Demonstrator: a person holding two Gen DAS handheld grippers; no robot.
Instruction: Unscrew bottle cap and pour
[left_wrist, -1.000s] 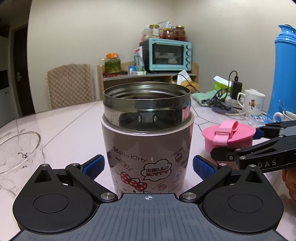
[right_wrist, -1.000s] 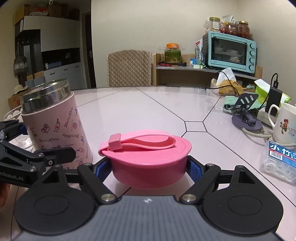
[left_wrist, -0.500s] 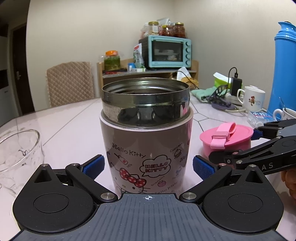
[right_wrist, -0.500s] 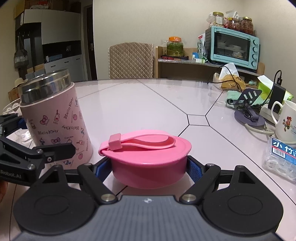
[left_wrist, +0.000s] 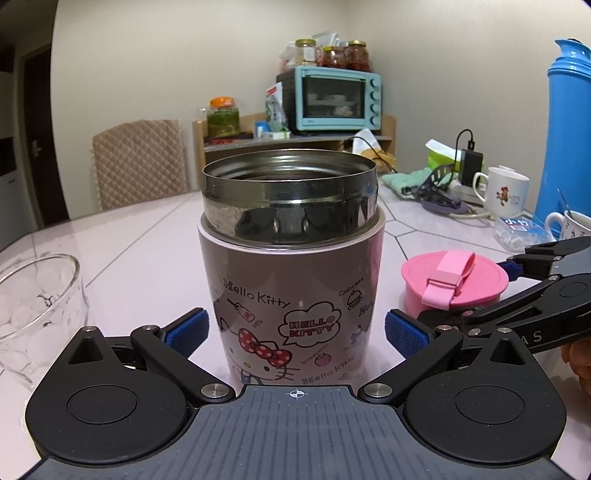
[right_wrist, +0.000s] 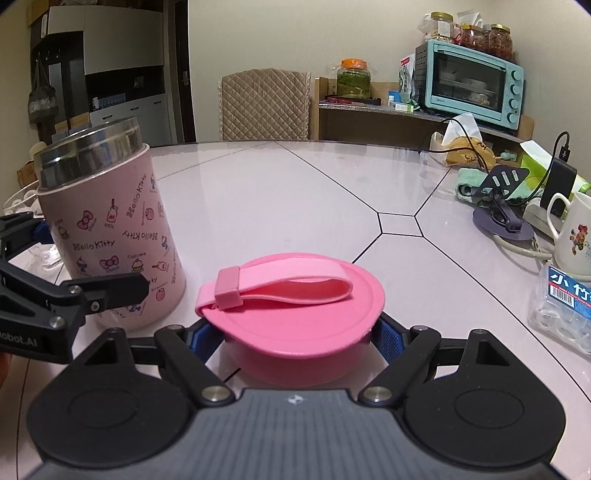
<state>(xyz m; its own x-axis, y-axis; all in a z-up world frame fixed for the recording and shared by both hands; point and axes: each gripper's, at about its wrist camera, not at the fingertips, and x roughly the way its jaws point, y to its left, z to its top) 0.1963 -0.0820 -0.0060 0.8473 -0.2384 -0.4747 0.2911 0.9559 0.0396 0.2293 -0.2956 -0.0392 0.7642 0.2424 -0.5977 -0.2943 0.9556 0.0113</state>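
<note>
Your left gripper (left_wrist: 295, 328) stands open around the uncapped pink jar (left_wrist: 291, 266), pads clear of it; your right gripper (right_wrist: 291, 328) clamps the pink lid (right_wrist: 295, 310) just beside it.

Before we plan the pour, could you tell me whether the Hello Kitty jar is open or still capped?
Open. The jar shows a bare steel mouth, and its pink cap sits between the right gripper pads.

Black jaws — blue ribbed pads (left_wrist: 186, 329)
</note>
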